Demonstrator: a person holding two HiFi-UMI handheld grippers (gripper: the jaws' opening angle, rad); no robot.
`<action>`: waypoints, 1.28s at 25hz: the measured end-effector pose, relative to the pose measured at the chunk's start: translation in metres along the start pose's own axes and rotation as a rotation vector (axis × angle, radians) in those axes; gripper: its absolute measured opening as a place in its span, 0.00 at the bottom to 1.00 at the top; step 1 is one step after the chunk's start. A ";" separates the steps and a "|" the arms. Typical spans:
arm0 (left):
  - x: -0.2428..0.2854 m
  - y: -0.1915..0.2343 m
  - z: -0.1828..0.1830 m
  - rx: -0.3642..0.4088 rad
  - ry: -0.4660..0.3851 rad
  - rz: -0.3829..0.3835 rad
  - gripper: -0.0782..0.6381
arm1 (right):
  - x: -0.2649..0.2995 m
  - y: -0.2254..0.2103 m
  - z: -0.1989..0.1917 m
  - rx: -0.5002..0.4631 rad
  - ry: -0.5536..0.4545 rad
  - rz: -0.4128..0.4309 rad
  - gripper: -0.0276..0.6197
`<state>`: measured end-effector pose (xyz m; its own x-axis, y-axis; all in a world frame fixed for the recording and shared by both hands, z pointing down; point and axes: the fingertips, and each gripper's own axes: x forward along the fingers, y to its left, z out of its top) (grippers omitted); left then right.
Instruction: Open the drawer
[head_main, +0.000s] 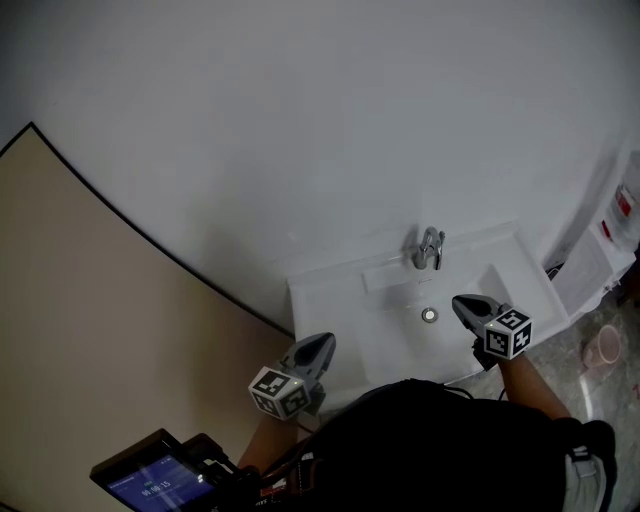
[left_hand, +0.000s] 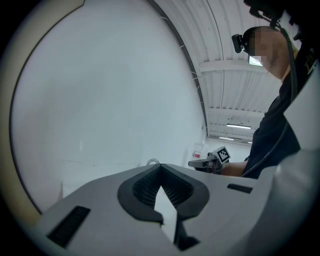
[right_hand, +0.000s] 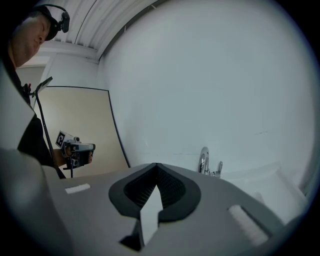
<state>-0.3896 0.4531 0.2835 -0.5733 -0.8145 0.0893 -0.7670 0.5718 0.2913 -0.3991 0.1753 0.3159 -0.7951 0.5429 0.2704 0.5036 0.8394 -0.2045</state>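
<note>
Head view: right tongs (head_main: 460, 304) over white sink (head_main: 330, 296), white wall (head_main: 300, 120)

The faucet (head_main: 428, 248) juts over the sink (head_main: 322, 300), wall (head_main: 300, 130) just behind.

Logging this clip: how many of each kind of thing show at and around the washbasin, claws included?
Washbasin: 1
Faucet: 1
Drain: 1
Claws: 2, left claw and right claw
Pink cup: 1
Lit-screen device: 1
Total: 7
</note>
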 end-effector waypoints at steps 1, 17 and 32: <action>-0.003 0.009 0.002 -0.002 0.001 -0.007 0.10 | 0.007 0.005 0.001 0.000 0.002 -0.007 0.04; -0.013 0.068 -0.011 -0.047 0.011 0.048 0.10 | 0.072 0.015 0.008 -0.022 0.054 0.050 0.04; 0.096 0.004 -0.010 -0.045 -0.005 0.269 0.10 | 0.079 -0.104 0.019 -0.014 0.076 0.312 0.04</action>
<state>-0.4446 0.3761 0.3028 -0.7558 -0.6337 0.1648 -0.5735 0.7622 0.3002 -0.5210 0.1302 0.3407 -0.5739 0.7744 0.2663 0.7244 0.6317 -0.2759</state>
